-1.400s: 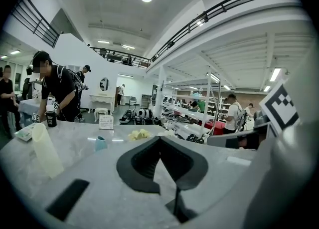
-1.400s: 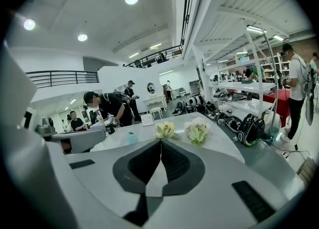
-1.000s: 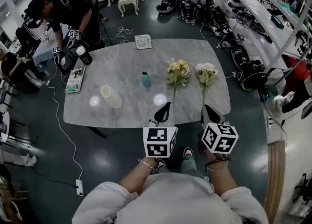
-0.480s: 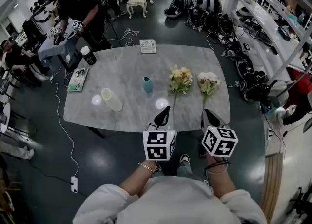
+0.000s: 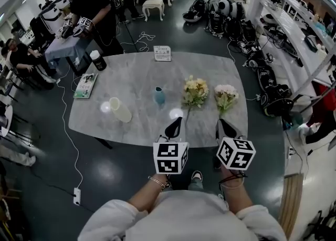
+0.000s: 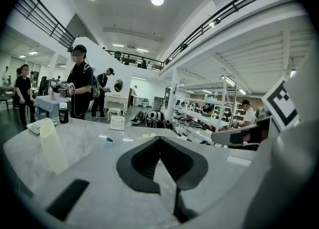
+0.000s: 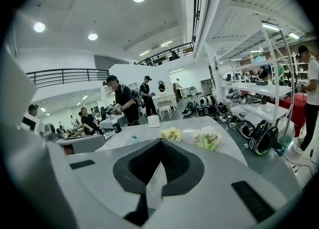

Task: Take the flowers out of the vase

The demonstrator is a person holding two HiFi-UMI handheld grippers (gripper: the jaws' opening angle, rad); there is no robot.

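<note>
Beside teal vase point(image 5: 158, 96), two flower bunches point(image 5: 195, 92)

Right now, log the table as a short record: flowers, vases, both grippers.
yellow flowers: lying on the table, outside any vase
pale pink flowers: lying right of them, also out
teal vase: left of the yellow flowers, apart
cream vase: further left
left gripper: shut, empty, over near table edge
right gripper: shut, empty

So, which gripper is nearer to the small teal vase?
Left. The left gripper is just on the person's side of the teal vase, slightly to its right; the right gripper is farther right, before the white flowers.
</note>
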